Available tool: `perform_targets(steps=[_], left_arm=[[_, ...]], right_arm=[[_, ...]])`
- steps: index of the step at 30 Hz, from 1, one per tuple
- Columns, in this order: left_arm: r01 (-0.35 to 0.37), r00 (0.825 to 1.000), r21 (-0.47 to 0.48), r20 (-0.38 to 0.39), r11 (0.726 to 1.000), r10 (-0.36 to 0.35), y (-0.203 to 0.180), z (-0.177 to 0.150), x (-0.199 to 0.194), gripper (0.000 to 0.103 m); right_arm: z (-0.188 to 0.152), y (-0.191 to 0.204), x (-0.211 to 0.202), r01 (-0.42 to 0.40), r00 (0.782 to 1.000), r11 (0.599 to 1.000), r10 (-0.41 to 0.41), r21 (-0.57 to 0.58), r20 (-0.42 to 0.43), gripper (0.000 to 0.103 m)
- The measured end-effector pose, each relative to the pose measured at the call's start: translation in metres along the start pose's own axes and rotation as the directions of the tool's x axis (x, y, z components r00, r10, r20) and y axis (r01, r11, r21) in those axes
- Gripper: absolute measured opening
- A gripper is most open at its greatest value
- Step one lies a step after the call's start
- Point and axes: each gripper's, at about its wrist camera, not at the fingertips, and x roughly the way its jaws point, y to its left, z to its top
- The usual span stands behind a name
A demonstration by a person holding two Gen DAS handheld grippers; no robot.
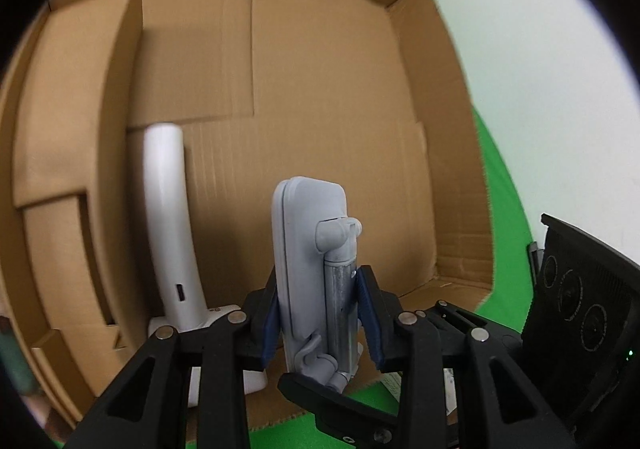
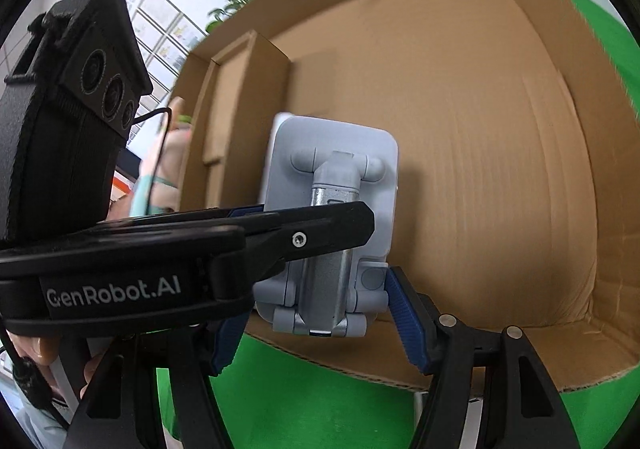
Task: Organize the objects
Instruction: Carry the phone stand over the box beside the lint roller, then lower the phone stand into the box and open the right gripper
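Both the left gripper (image 1: 322,323) and the right gripper (image 2: 316,329) clamp the folded grey phone stand (image 1: 310,249). It hangs over the cardboard box (image 1: 320,69), mid-placement. Next, I judge: lower it beside the white stand (image 1: 168,217), then release.

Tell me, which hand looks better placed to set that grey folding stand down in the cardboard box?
Probably left: the left gripper clamps the grey stand over the cardboard box; the right gripper only flanks its base.

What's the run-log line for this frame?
left gripper: shut on grey phone stand | right gripper: shut on same stand | over cardboard box
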Motion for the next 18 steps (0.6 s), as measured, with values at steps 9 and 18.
perform_targets(steps=[9,18], left_arm=[[-0.07,0.997,0.005,-0.041,0.998,0.07,0.004,0.001,0.007,0.043],[-0.157,0.987,-0.015,0.011,0.987,0.157,0.012,0.002,-0.023,0.043]], right_arm=[[-0.001,0.003,0.012,0.068,0.996,0.996,-0.07,-0.061,-0.046,0.063],[0.002,0.001,0.016,0.074,0.995,0.996,-0.076,-0.041,-0.061,0.064]])
